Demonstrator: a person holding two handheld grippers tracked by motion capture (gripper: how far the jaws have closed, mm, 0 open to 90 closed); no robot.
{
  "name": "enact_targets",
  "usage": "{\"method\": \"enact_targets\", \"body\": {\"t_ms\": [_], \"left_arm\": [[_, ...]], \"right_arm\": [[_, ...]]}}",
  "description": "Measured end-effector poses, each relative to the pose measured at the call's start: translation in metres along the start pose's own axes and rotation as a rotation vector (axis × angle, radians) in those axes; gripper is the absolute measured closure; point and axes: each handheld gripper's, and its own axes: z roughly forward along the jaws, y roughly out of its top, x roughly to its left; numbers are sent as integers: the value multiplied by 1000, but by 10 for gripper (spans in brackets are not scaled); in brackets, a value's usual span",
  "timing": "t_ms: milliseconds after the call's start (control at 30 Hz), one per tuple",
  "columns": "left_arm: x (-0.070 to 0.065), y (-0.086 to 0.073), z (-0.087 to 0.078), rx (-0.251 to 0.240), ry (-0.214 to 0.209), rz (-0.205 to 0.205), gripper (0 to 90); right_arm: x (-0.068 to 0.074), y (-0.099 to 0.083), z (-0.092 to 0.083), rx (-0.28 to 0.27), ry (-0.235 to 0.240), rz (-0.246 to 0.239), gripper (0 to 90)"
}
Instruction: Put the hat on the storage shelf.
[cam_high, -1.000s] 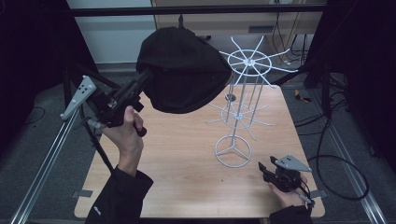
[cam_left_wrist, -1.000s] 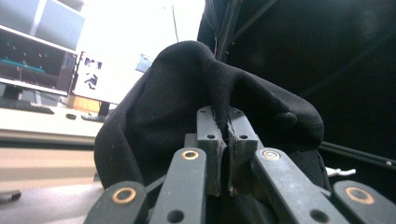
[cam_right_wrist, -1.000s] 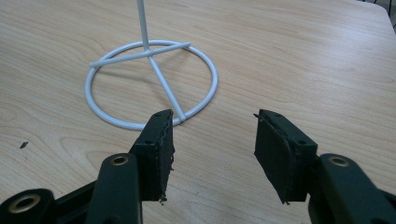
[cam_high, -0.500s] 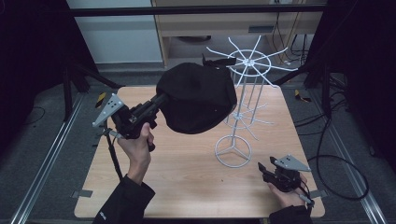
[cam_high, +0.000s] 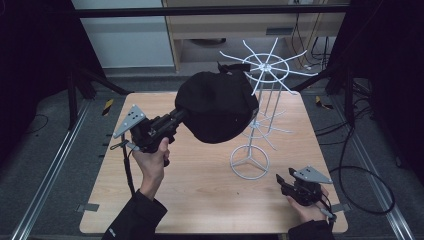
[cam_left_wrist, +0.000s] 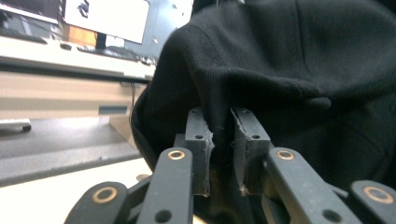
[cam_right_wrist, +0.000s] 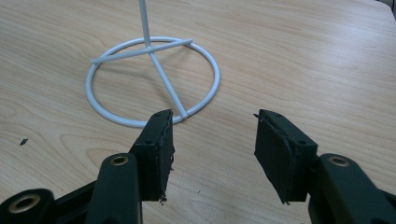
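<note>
The black hat (cam_left_wrist: 289, 70), upper right of the left gripper view, was a matt knitted cloth with a fine ribbed weave, soft and creased into folds. The white rack (cam_high: 260, 100), right of centre in the high view, was thin wire with a smooth, slightly glossy coating; its ring base (cam_right_wrist: 154, 84) gleamed faintly. The table (cam_right_wrist: 299, 56) was pale wood-grain board, smooth and matt. The left gripper (cam_left_wrist: 223, 140) had matt black plastic links with brass-coloured rivets. The pads (cam_right_wrist: 159, 149) of the right gripper (cam_right_wrist: 212, 154) looked like rough, frayed black rubber.
</note>
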Motion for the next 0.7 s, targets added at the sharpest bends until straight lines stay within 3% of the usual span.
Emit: {"method": "enact_targets", "body": {"t_ms": [133,400,700], "left_arm": [[-1,-10,6,64,4,27,748],[-1,-23,16,123,-6,37,718],[0,-27,5,169,-2,80,521]], "right_arm": [[0,0,0,-1,-1,-1,468],[0,0,0,-1,-1,-1,467],[0,0,-1,-4,-1,2,466]]}}
